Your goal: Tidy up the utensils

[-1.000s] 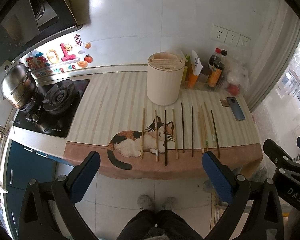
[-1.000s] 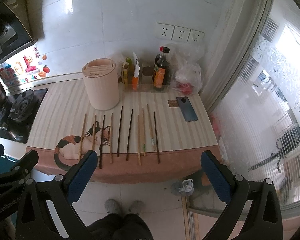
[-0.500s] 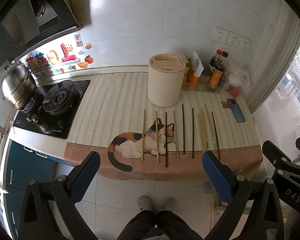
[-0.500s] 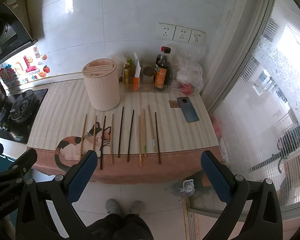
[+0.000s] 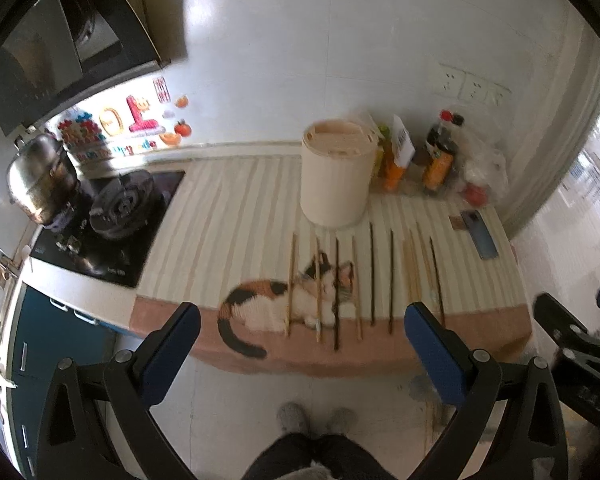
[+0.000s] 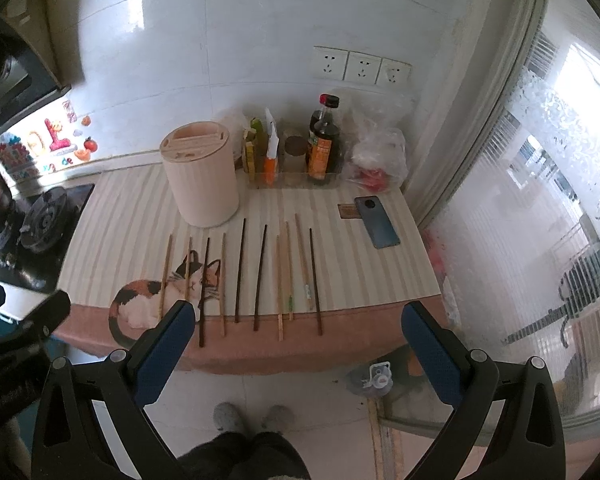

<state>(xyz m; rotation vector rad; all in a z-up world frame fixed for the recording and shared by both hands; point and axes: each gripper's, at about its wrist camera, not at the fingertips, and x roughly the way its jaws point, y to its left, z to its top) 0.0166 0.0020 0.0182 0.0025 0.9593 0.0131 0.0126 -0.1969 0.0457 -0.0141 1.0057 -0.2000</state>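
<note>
Several chopsticks [image 5: 372, 276] lie side by side on the striped counter mat, some pale wood, some dark; they also show in the right wrist view [image 6: 260, 276]. A round beige utensil holder [image 5: 336, 176] with slots in its lid stands behind them, also in the right wrist view [image 6: 202, 180]. My left gripper [image 5: 300, 340] is open and empty, held above the floor in front of the counter edge. My right gripper [image 6: 296, 340] is open and empty, likewise short of the counter.
A gas hob [image 5: 120, 212] with a steel pot [image 5: 40, 180] sits at the left. Sauce bottles [image 6: 322, 144], a plastic bag [image 6: 376, 152] and a phone [image 6: 378, 222] are at the right. The mat [image 6: 112, 216] has a cat picture. Curtain and window lie right.
Both grippers have moved closer to the counter; the chopsticks and holder look larger. Nothing on the counter has moved.
</note>
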